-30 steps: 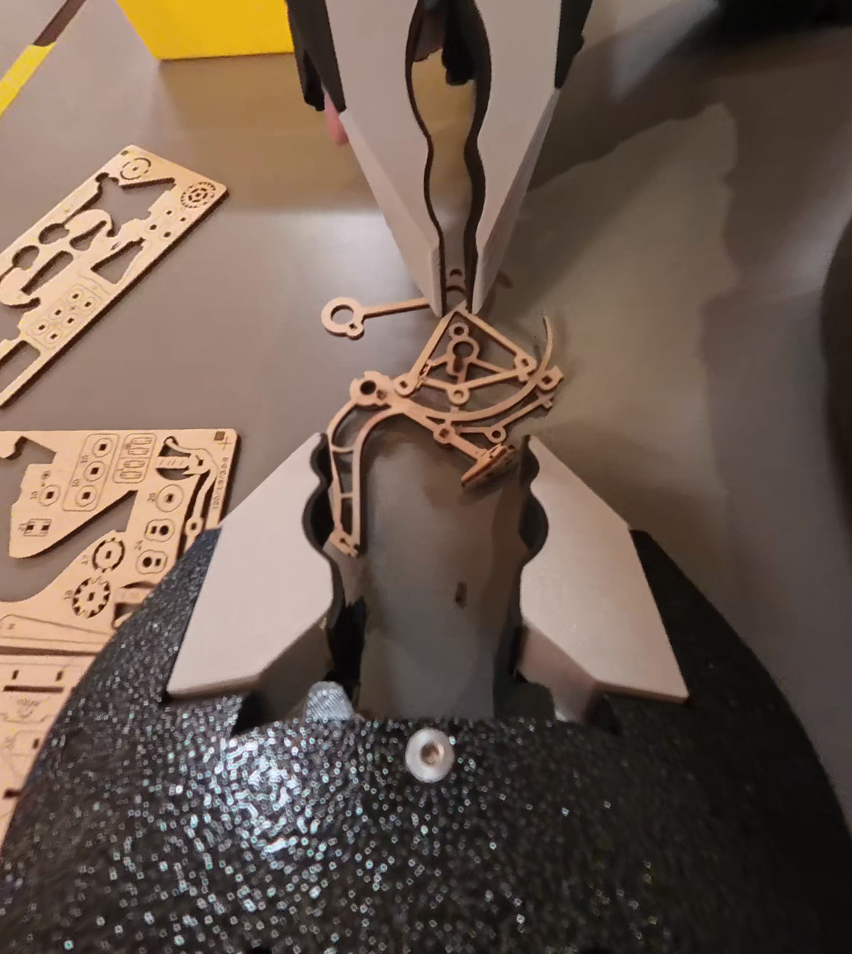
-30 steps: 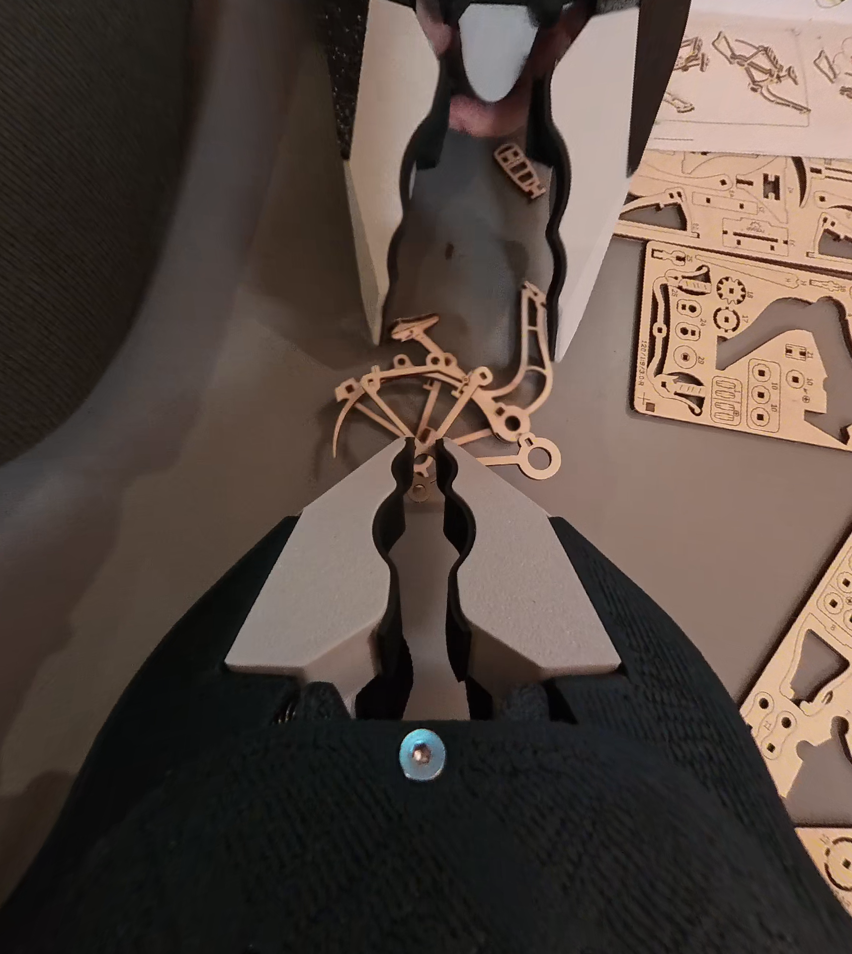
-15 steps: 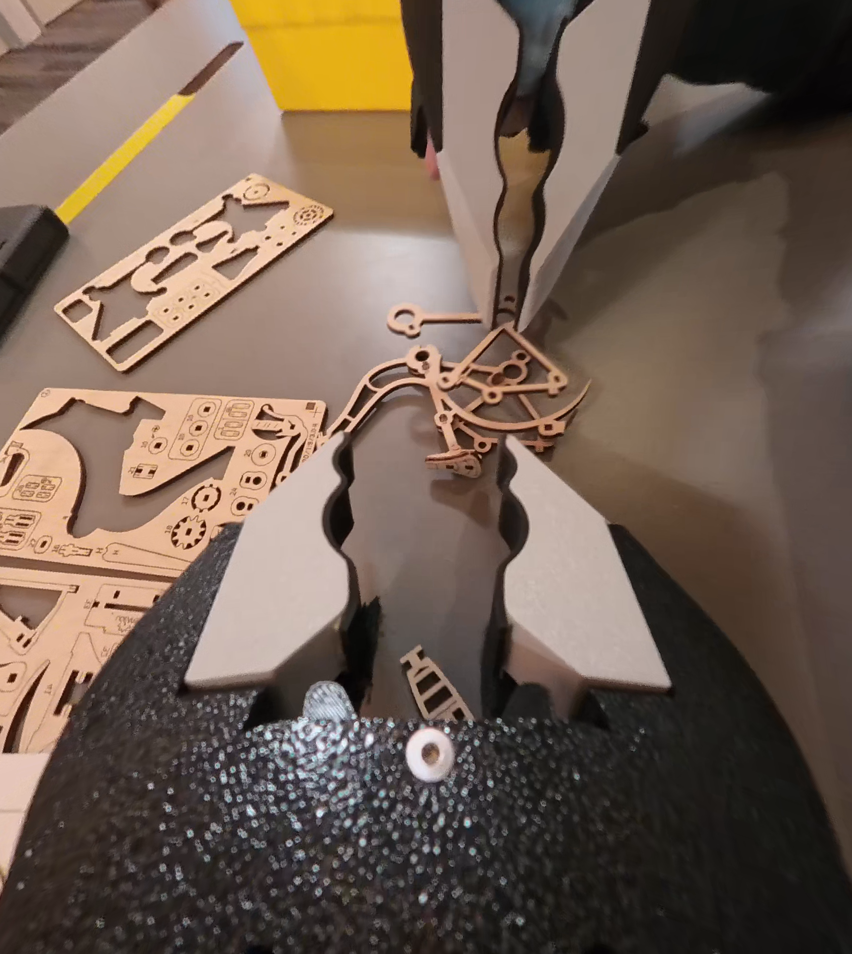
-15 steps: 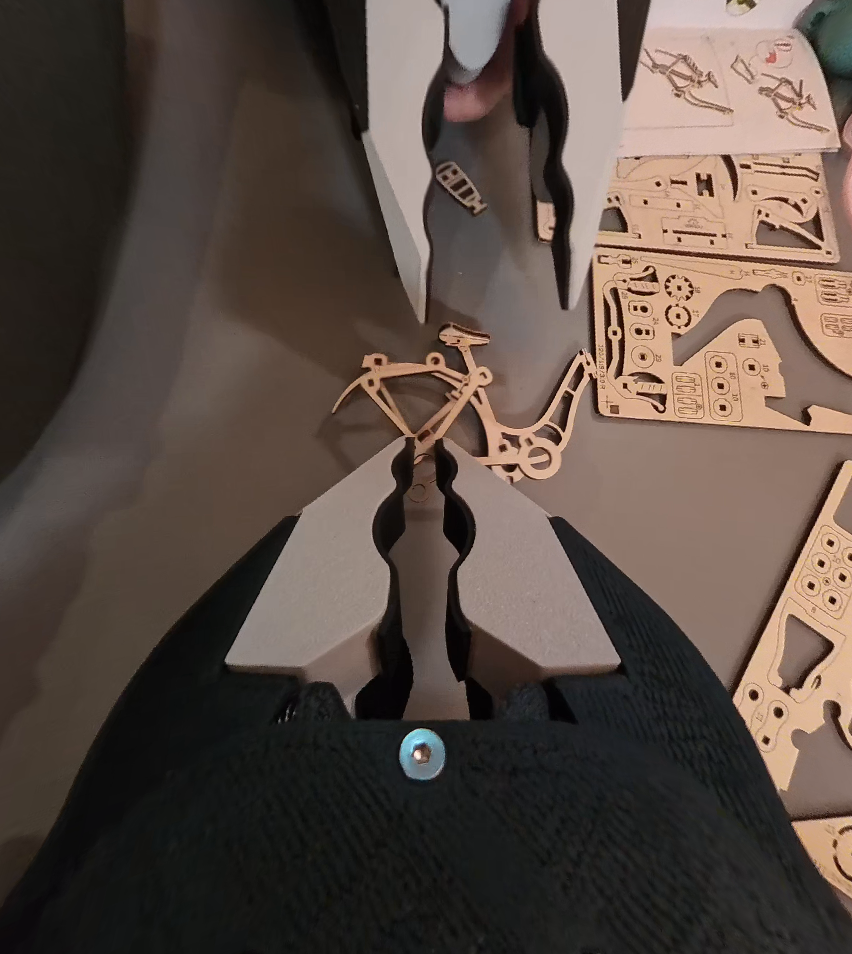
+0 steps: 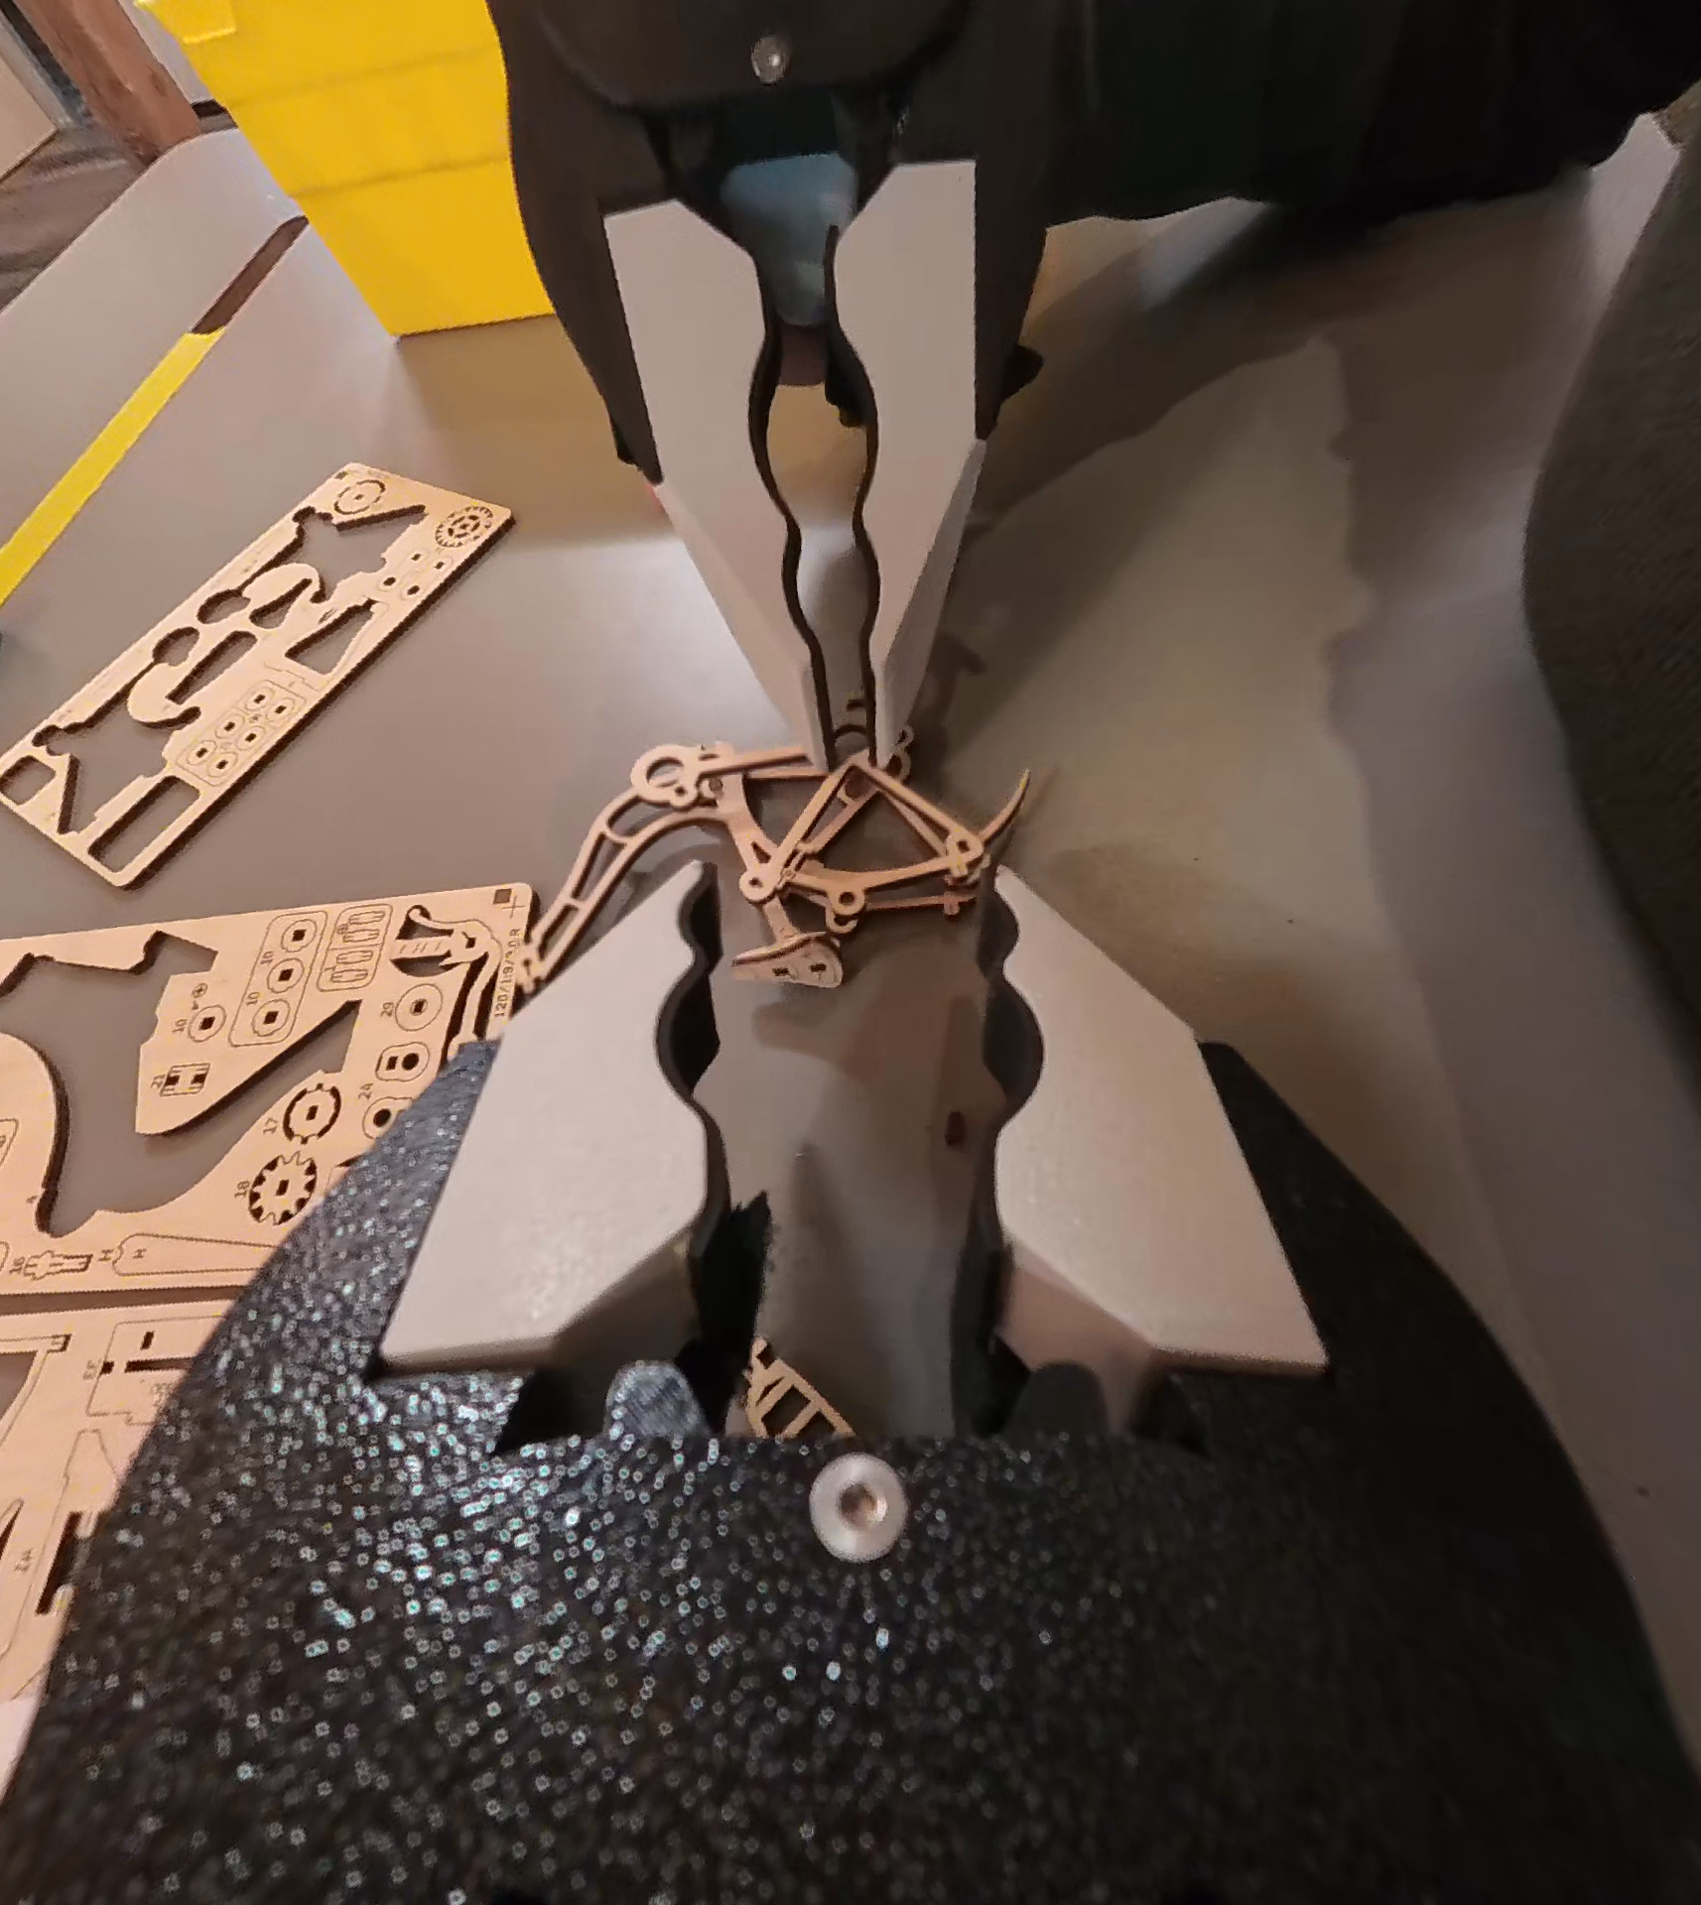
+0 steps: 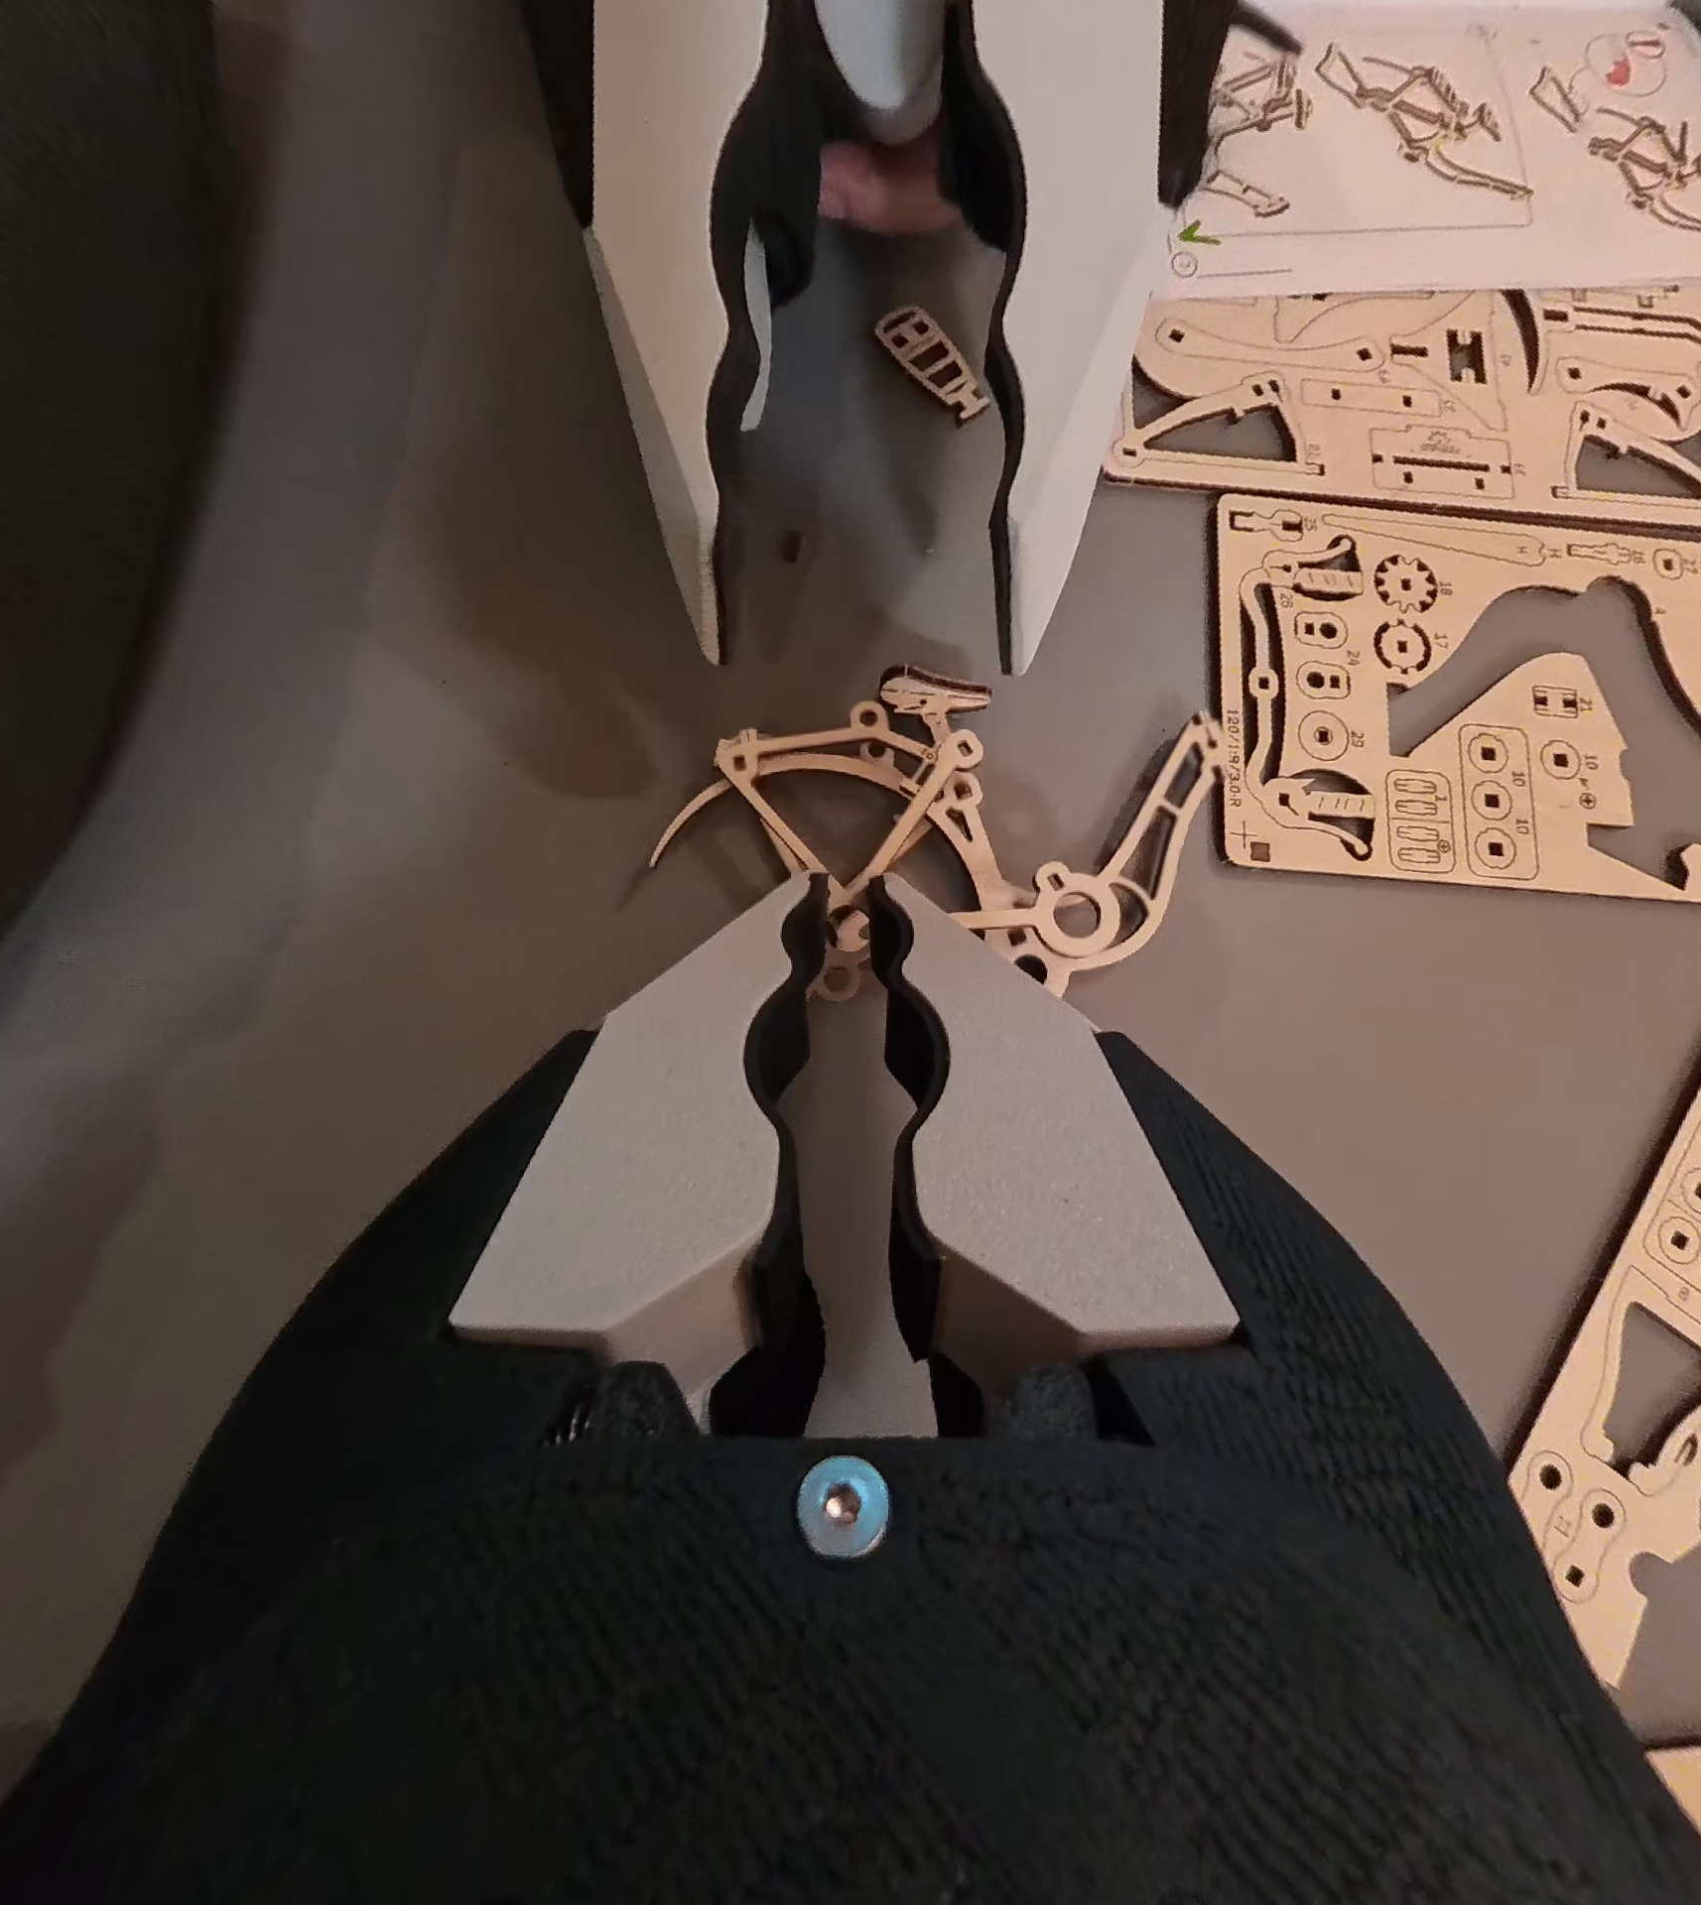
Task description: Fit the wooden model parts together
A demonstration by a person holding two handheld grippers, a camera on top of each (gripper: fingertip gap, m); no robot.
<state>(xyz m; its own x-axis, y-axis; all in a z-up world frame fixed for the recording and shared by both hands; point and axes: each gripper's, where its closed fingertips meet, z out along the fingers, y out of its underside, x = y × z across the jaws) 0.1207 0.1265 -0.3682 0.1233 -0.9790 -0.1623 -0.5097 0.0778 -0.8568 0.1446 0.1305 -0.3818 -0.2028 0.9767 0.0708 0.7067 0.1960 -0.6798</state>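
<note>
A wooden bicycle frame (image 6: 867,722) with a saddle and a fork stands tilted on the grey table (image 6: 1238,1082). My right gripper (image 6: 841,907) is shut on its lower joint, where a small ringed crank part sits between the fingertips. It also shows in the left wrist view (image 5: 846,737), pinching the frame (image 5: 759,881) from the far side. My left gripper (image 5: 846,897) is open and empty, its fingers just short of the saddle; the right wrist view shows it (image 6: 857,660) opposite. A small ladder-like wooden piece (image 6: 934,376) lies on the table between the left fingers.
Several laser-cut wooden part sheets (image 5: 238,660) (image 6: 1506,701) lie to one side, with a printed instruction sheet (image 6: 1444,134) beyond them. A yellow box (image 5: 382,175) stands at the back. A dark padded chair (image 5: 1671,515) borders the other side. My left and right fingertips are right by each other. The left tips stand about 9 cm off the small ladder-like wooden piece (image 6: 934,376). The left camera catches it too, in the left wrist view (image 5: 803,1407).
The left gripper has drawn back from around the frame, uncovering the small ladder-like piece between its fingers. The right gripper stays shut on the frame and has turned it more upright.
</note>
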